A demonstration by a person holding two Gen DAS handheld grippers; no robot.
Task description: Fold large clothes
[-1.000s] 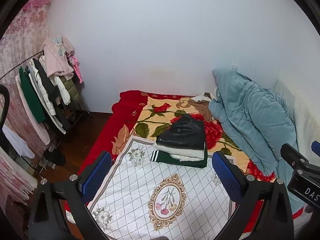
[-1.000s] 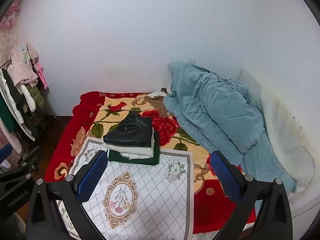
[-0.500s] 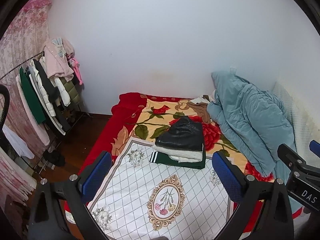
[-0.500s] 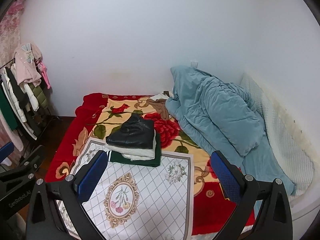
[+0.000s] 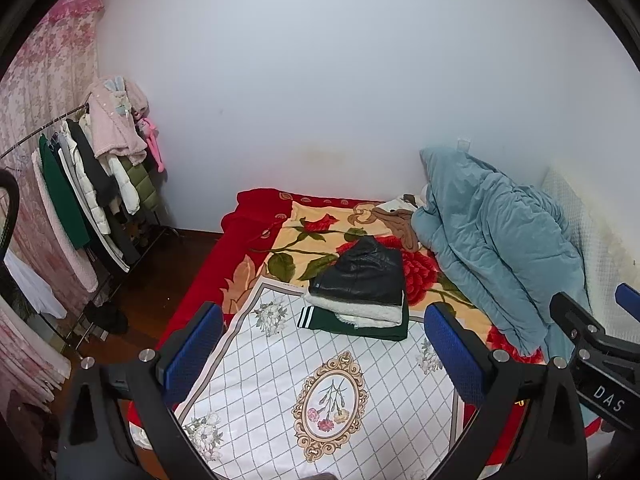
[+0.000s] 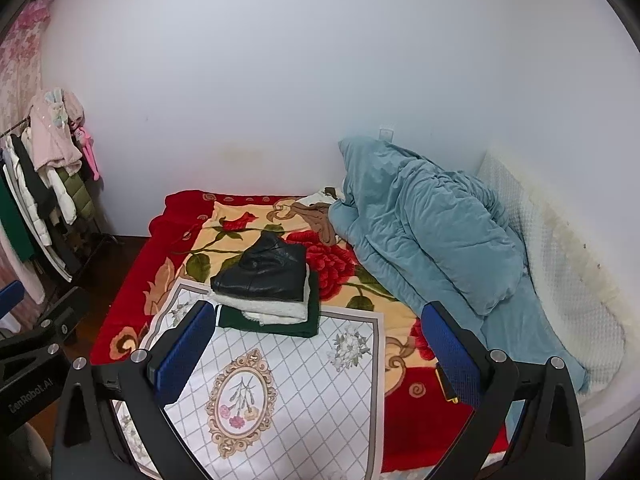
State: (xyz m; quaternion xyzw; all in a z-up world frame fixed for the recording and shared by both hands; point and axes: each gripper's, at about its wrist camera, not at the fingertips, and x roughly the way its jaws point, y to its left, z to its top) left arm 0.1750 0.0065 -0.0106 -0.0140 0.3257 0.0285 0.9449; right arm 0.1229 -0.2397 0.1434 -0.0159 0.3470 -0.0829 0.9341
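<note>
Clothes (image 5: 360,296) sit in a folded stack on the bed (image 5: 248,248): black jacket on top, white fleece, green at the bottom. Both cameras have drawn back slightly, so folding looks finished. Left gripper (image 5: 320,352) and right gripper (image 6: 316,350) stand wide open, empty.
</note>
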